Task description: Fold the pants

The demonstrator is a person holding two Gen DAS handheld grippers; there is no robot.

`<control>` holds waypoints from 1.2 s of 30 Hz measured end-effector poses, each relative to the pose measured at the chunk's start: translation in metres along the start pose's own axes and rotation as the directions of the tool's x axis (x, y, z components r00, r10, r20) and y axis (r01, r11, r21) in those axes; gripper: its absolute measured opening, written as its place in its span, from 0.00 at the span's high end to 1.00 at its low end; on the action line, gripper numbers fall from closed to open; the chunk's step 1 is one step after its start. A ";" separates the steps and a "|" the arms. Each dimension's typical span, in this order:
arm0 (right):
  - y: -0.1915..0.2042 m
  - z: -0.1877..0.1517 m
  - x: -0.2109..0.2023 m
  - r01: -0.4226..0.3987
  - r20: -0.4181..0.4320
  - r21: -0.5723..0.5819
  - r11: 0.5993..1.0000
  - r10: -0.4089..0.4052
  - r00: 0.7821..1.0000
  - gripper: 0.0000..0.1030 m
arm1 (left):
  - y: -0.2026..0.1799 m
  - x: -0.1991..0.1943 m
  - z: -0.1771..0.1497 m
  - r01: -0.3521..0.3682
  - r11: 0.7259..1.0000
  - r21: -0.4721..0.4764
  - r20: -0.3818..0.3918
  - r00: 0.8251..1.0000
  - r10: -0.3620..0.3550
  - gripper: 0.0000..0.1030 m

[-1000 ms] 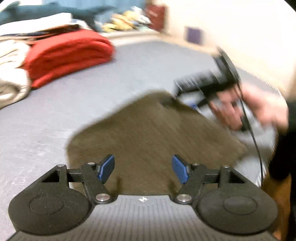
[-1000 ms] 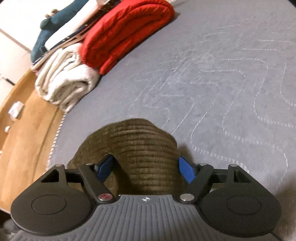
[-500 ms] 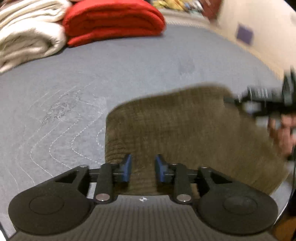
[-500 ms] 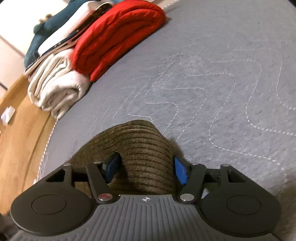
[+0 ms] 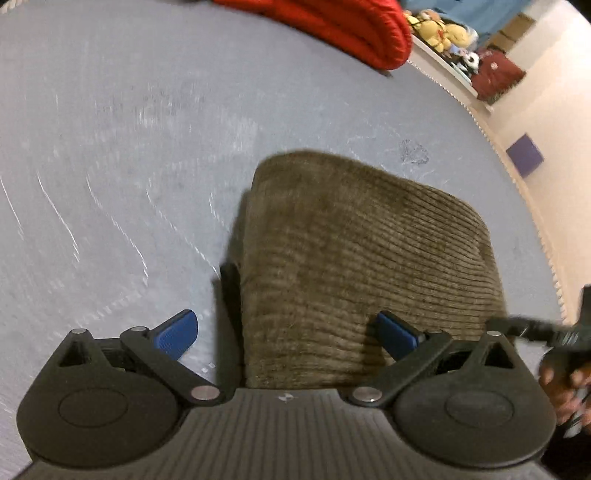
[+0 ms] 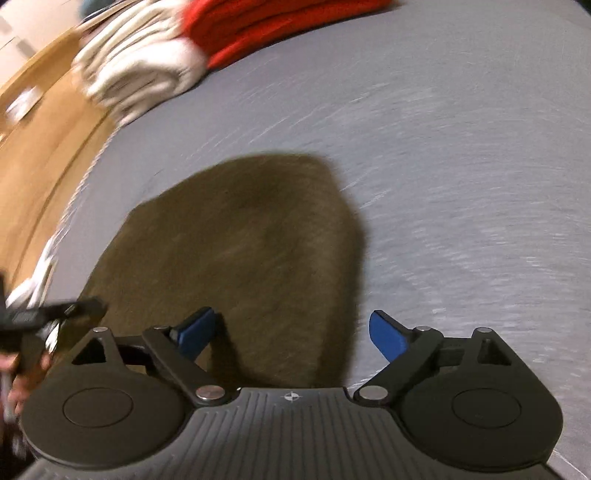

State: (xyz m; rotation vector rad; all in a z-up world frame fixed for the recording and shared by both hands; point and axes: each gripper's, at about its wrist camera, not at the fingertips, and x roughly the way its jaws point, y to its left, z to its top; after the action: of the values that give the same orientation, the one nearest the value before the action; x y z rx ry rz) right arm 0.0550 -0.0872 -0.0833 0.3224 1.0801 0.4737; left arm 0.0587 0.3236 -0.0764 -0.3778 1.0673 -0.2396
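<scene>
The brown corduroy pants (image 5: 362,258) lie folded in a compact pile on the grey bed cover (image 5: 129,166). My left gripper (image 5: 288,334) is open, its blue pads either side of the pile's near left edge, holding nothing. In the right wrist view the pants (image 6: 240,251) are blurred. My right gripper (image 6: 291,334) is open over the pile's near right edge, holding nothing. The other gripper and hand show at the edge of each view (image 5: 546,332) (image 6: 40,317).
A folded red blanket (image 5: 351,26) and a folded cream blanket (image 6: 140,70) lie at the far side of the bed. A wooden floor (image 6: 33,147) runs along the bed's left edge. Stuffed toys (image 5: 443,33) sit on a shelf by the wall.
Both grippers have opened and let go of the pants. The pile now lies flat on the bed and both grippers have drawn back a little.
</scene>
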 end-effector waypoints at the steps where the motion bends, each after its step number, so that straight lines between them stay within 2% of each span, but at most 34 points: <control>1: 0.002 -0.001 0.007 -0.008 -0.015 -0.001 1.000 0.008 1.000 0.10 | 0.004 0.004 -0.001 0.020 1.000 -0.022 -0.008 1.000 -0.020 0.01; 4: 0.005 -0.002 0.023 -0.011 -0.040 -0.001 1.000 0.010 0.999 0.05 | 0.014 0.016 -0.001 0.080 0.995 -0.061 -0.021 0.997 -0.081 0.05; 7: 0.009 0.000 0.023 -0.007 -0.032 -0.046 0.999 0.006 0.999 0.11 | 0.008 0.019 0.000 0.091 0.995 -0.042 -0.016 0.996 -0.091 0.09; 8: 0.007 0.000 0.022 -0.008 -0.023 -0.032 0.999 0.008 1.000 0.19 | 0.003 0.020 0.001 0.079 0.996 -0.034 -0.014 0.997 -0.080 0.10; 9: 0.005 0.001 0.020 -0.013 -0.015 -0.014 1.000 0.013 1.000 0.27 | 0.000 0.019 0.001 0.069 0.997 -0.026 -0.011 0.998 -0.069 0.16; 10: 0.004 0.002 0.017 -0.019 -0.007 -0.005 1.000 0.019 1.000 0.31 | -0.004 0.021 0.000 0.073 0.997 -0.016 -0.006 0.997 -0.073 0.18; 12: 0.001 0.003 0.010 -0.042 0.012 -0.001 0.999 0.042 0.999 0.49 | -0.015 0.022 0.001 0.044 0.999 0.007 0.003 0.999 -0.044 0.23; 15: 0.001 0.005 -0.005 -0.088 0.040 -0.011 0.996 0.089 0.995 0.60 | -0.028 0.019 0.003 0.018 0.999 0.027 0.029 0.999 -0.019 0.33; 18: 0.000 0.008 -0.029 -0.101 0.089 -0.027 0.994 0.103 0.991 0.61 | -0.042 0.015 0.008 0.055 0.998 0.043 0.066 0.996 -0.058 0.44; 22: -0.017 0.021 -0.067 -0.075 0.180 -0.060 0.995 0.084 0.980 0.61 | -0.082 0.027 0.014 0.107 0.990 0.095 0.091 0.989 -0.115 0.47; 26: -0.051 0.033 -0.106 -0.005 0.252 -0.081 0.997 0.026 0.967 0.61 | -0.135 0.049 0.023 0.159 0.977 0.140 0.110 0.978 -0.175 0.49; 30: -0.094 0.045 -0.139 0.050 0.311 -0.044 0.998 -0.034 0.950 0.61 | -0.196 0.074 0.032 0.186 0.962 0.197 0.118 0.970 -0.212 0.50; 36: -0.153 0.057 -0.160 0.179 0.367 -0.052 0.982 -0.148 0.918 0.59 | -0.253 0.114 0.042 0.230 0.945 0.230 0.094 0.962 -0.257 0.51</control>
State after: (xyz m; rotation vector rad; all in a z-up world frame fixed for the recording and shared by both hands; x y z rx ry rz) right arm 0.0761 -0.3026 -0.0089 0.2302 0.7168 0.2929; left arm 0.1464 0.0587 -0.0454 -0.3226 0.8612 -0.5438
